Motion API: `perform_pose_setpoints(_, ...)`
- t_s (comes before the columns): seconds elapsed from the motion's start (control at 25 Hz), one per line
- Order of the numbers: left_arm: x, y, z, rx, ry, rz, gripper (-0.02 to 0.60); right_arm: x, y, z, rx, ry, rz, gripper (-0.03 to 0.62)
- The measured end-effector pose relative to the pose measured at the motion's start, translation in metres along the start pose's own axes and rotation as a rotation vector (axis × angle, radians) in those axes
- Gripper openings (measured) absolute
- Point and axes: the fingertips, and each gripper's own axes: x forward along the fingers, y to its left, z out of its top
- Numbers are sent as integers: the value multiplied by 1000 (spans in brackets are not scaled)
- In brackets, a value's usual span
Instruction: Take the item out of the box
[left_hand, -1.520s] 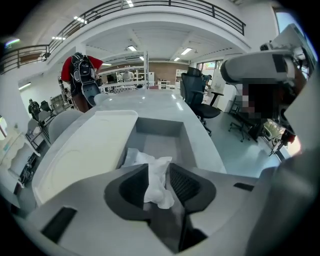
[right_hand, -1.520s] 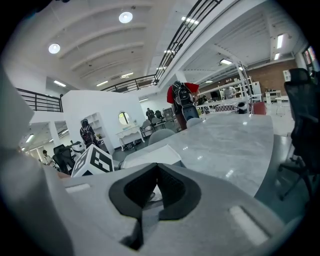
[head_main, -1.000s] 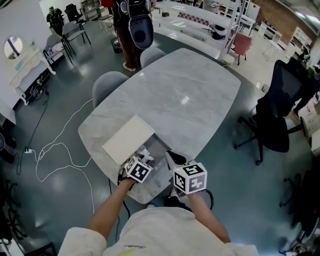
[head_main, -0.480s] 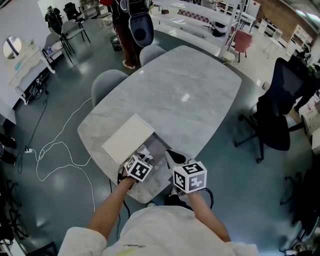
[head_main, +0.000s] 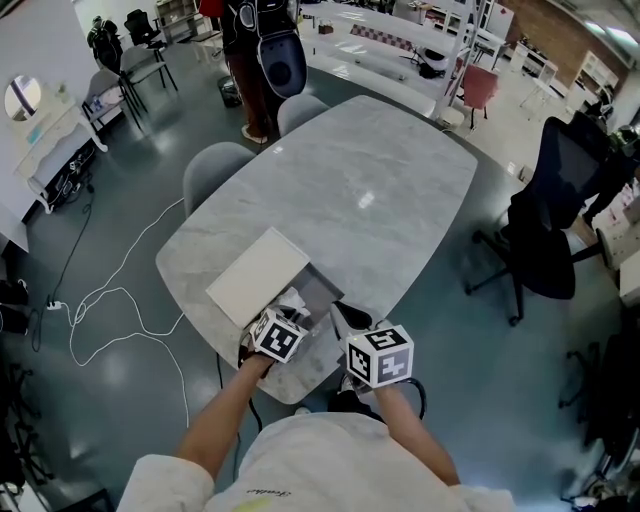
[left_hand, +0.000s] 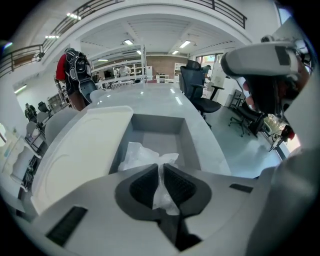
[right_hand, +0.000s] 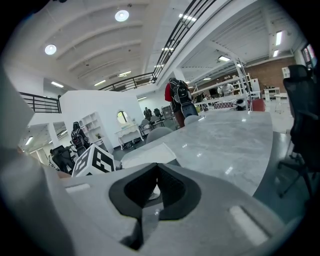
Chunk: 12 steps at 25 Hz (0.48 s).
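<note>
An open grey box (head_main: 322, 291) sits at the near edge of the marble table (head_main: 350, 200), its white lid (head_main: 258, 276) lying flat just left of it. Inside lies a crumpled white plastic-wrapped item (left_hand: 142, 154). My left gripper (left_hand: 161, 181) reaches into the near end of the box (left_hand: 156, 123) and is shut on a fold of that plastic. In the head view the left gripper (head_main: 291, 308) is over the box's near left part. My right gripper (head_main: 341, 314) hovers at the box's near right corner, jaws shut with nothing between them (right_hand: 157, 182).
The table edge runs just under both grippers. Grey chairs (head_main: 215, 165) stand at the far left side, a black office chair (head_main: 555, 220) to the right. A person (head_main: 258, 50) stands beyond the table. A white cable (head_main: 110, 300) lies on the floor at the left.
</note>
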Motion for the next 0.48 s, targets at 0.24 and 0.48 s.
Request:
perform_pose_setpoints(0.24, -20, -7, 14, -27, -91, -17, 34, -4, 10, -2, -6, -13, -10, 5)
perform_pose_setpoints(0.48, -58, -12, 40, -44, -217, -32, 32, -13, 22, 2, -10, -37, -18, 5)
